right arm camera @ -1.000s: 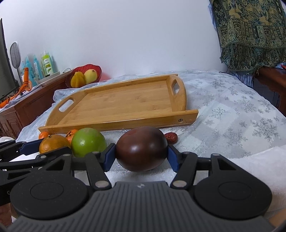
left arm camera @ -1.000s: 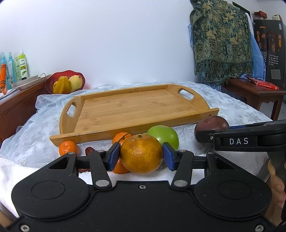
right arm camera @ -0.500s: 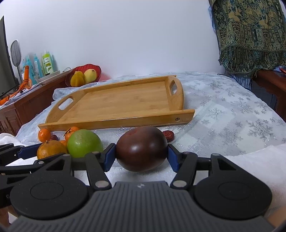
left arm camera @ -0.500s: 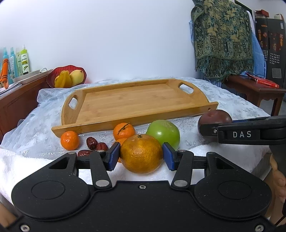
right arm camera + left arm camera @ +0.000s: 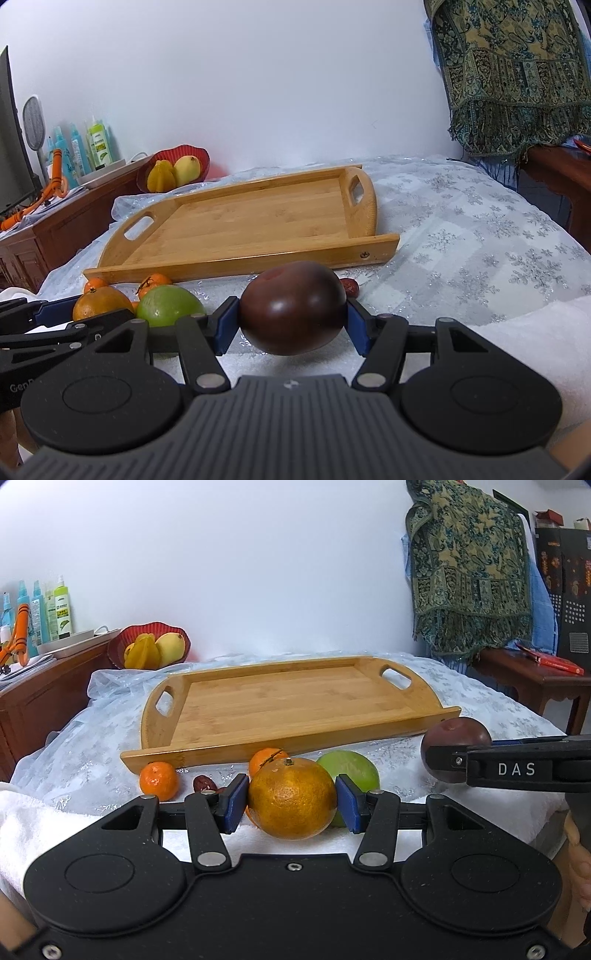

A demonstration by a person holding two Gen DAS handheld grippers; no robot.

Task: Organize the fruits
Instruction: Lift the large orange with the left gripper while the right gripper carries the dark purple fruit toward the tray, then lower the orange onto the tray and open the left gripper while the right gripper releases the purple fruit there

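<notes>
I counted one large orange [image 5: 291, 797] pinched in my left gripper [image 5: 291, 803], one dark plum [image 5: 292, 308] clamped in my right gripper [image 5: 291, 321], one green fruit [image 5: 352, 770], two mandarins beside one bare wooden tray [image 5: 295, 698] on snowflake cloth [image 5: 480, 240].

The left tongs [image 5: 291, 799] point forward and slightly down, their blue pads [image 5: 233, 802] pressed against both sides of a large orange [image 5: 291, 797]. The right tongs [image 5: 291, 321] sit just beside them on the right at a like tilt, blue pads [image 5: 223, 325] clamped on either side of a dark purple fruit [image 5: 291, 308]. At the far right edge of the left view, part of the person's hand [image 5: 580, 864] shows below the right tongs' black body.
</notes>
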